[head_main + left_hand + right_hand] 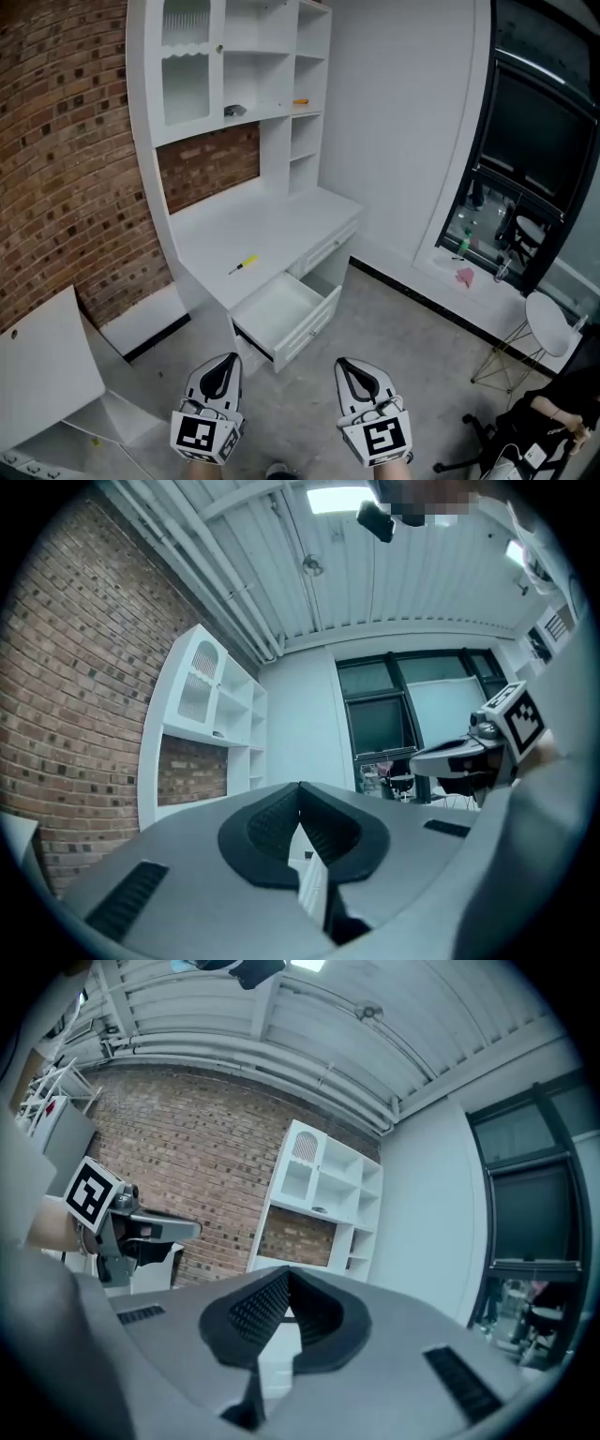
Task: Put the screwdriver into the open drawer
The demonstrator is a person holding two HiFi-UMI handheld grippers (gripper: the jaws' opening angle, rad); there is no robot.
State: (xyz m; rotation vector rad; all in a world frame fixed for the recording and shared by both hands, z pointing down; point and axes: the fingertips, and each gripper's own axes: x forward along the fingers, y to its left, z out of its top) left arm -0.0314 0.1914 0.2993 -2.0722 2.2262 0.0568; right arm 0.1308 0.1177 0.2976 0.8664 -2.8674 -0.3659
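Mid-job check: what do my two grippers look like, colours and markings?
Both match: the left gripper and right gripper have pale grey tapered shells with black ribbed pads set in black linings. Each carries a white cube printed with black square markers at its rear. No cables show.

**Camera stations, three views**

Head view: overhead, steeply down, back from desk [272,220]. Gripper views: low, near level, along own jaws; left's shows right gripper [418,758], right's shows left gripper [192,1230]. Shelf unit [275,141], brick wall [66,141] common to all.
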